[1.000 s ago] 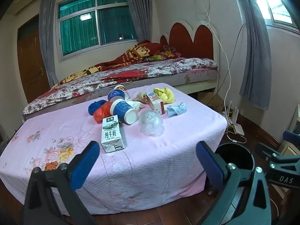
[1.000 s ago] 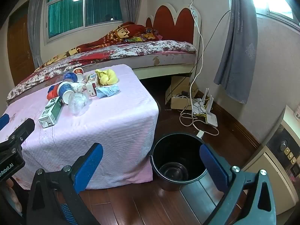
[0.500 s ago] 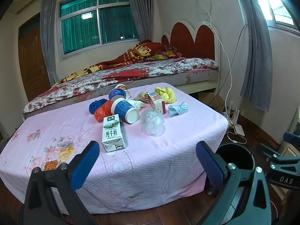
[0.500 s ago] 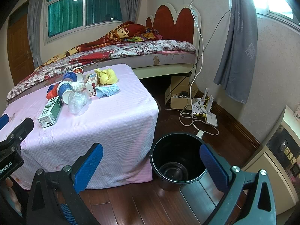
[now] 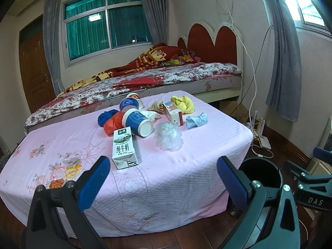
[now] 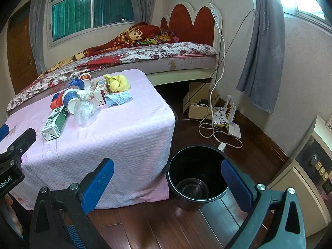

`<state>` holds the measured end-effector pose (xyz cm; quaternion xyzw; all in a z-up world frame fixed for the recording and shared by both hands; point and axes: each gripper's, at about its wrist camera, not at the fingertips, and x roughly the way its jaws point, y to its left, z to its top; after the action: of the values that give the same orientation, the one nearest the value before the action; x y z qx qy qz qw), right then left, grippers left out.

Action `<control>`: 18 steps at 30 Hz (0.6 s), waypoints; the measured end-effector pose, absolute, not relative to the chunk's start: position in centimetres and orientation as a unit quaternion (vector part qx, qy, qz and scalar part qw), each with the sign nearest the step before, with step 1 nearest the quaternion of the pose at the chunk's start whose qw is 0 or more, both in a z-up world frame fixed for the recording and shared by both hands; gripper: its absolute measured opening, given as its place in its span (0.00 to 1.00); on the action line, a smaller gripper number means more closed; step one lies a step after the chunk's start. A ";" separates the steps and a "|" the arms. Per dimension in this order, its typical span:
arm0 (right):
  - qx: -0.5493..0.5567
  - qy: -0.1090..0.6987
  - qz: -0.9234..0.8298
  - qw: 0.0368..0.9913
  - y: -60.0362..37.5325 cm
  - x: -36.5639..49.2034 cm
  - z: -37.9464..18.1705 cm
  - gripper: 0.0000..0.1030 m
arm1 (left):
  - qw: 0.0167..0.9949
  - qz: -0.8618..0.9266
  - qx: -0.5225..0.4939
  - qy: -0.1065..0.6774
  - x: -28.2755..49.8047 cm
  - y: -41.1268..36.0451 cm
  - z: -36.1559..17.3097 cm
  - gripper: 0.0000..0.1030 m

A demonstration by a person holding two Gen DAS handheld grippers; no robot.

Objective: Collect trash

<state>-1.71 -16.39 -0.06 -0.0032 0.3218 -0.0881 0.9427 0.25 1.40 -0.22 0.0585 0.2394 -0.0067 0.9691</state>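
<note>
So the round black plastic bucket sits on the dark wood floor just beside the corner of the low table with the pink flowered cloth. All I can see inside it is a dark round shape at the bottom, can't tell what that is.

The trash is all on the cloth in one clump: a white and green milk carton lying on its side nearest me, a clear crinkled plastic wad just beside it, a blue paper cup tipped over with its mouth my way, a red plastic bag, a small red and white carton, a yellow cloth and a light blue face mask.

My left gripper hangs level in front of the table edge, jaws spread wide, nothing in them. My right gripper is over the floor by the bucket, also wide apart and empty.

Versus a second ago, pretty much nothing moved, the left view just shifted a hair.
</note>
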 end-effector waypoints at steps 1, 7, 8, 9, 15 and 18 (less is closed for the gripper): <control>-0.002 0.322 -0.088 0.943 -16.5 -1.7 0.0 1.00 | 0.969 -0.006 0.058 0.240 0.3 1.3 -0.2 1.00; 0.003 0.321 -0.091 0.943 -16.5 -1.7 0.1 1.00 | 0.969 -0.003 0.058 0.240 0.6 1.5 -0.3 1.00; 0.003 0.321 -0.091 0.943 -16.5 -1.7 0.1 1.00 | 0.969 -0.002 0.057 0.241 0.6 1.5 -0.3 1.00; 0.004 0.321 -0.091 0.943 -16.5 -1.8 0.2 1.00 | 0.969 -0.002 0.057 0.242 0.6 1.4 -0.3 1.00; 0.005 0.321 -0.089 0.943 -16.6 -1.7 0.1 1.00 | 0.968 -0.003 0.057 0.245 0.6 1.2 -0.4 1.00; 0.004 0.320 -0.090 0.943 -16.6 -1.7 0.1 1.00 | 0.968 -0.003 0.057 0.245 0.6 1.2 -0.5 1.00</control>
<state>-1.72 -16.60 0.14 0.0037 0.3201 -0.0900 0.9431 0.61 1.17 -0.46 0.0570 0.2448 -0.0031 0.9679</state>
